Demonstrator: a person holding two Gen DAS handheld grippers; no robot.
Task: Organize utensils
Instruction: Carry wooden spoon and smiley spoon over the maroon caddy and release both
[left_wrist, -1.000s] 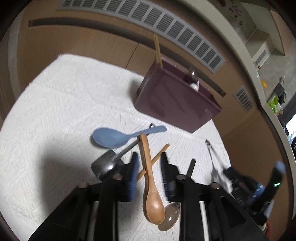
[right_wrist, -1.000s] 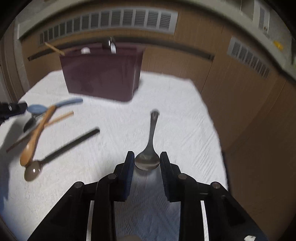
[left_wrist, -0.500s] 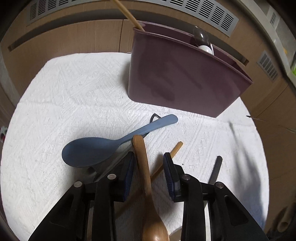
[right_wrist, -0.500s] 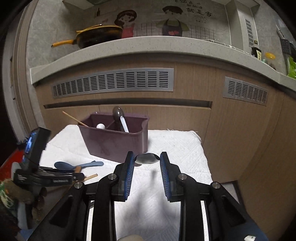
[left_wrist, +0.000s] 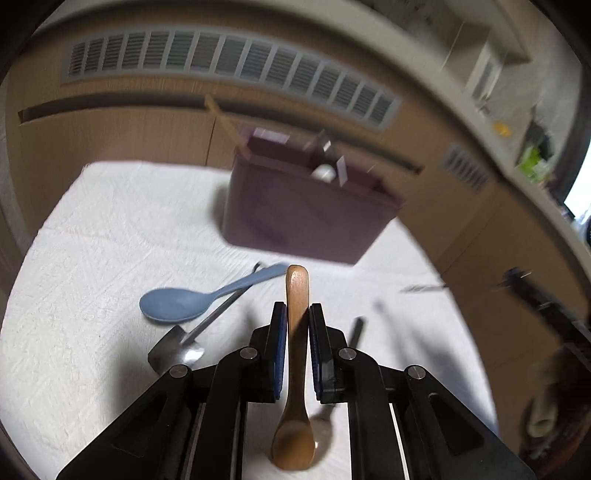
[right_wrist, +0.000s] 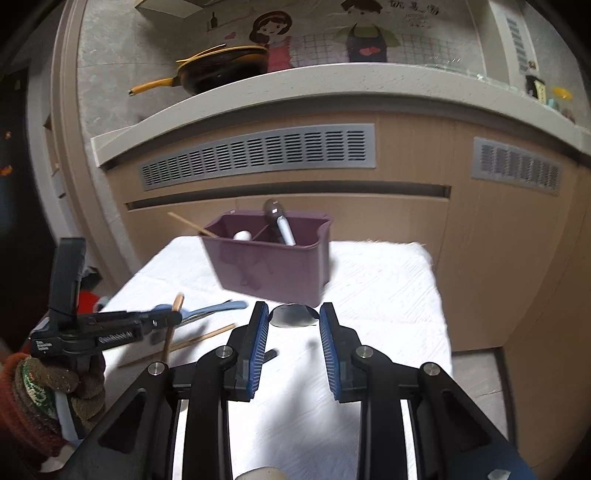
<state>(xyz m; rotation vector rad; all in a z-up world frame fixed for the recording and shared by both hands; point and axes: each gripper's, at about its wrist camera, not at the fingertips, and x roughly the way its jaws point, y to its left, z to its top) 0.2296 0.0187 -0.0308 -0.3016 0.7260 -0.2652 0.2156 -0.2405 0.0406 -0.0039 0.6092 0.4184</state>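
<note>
Wooden spoon (left_wrist: 295, 332) gripped by its handle in the left gripper (left_wrist: 297, 321), whose jaws have just closed onto it; the handle tip points forward and the bowl hangs back beneath the gripper, lifted off the white cloth (left_wrist: 92, 240). From the right wrist view, a gloved hand (right_wrist: 55, 387) holds this gripper at the cloth's left edge, angled downward.

The right gripper (right_wrist: 293, 325) also tilts downward above the cloth, its blue pads part-way apart with the bowl of a metal spoon (right_wrist: 293, 315) held edge to edge between them, raised off the surface.

A purple utensil caddy (right_wrist: 269, 266) stands near the far edge of the cloth, with a chopstick (right_wrist: 186, 223) leaning out of its left corner and a dark-headed utensil (right_wrist: 275, 214) upright inside. On the cloth's left part lie a blue spoon (left_wrist: 192, 301), a metal spatula (left_wrist: 177, 350) under it and a loose chopstick (right_wrist: 192, 341).

Behind runs a wood-panelled cabinet front with grey vents (right_wrist: 258, 155) under a pale countertop (right_wrist: 332, 85), on which a yellow-handled pan (right_wrist: 218, 68) rests.
</note>
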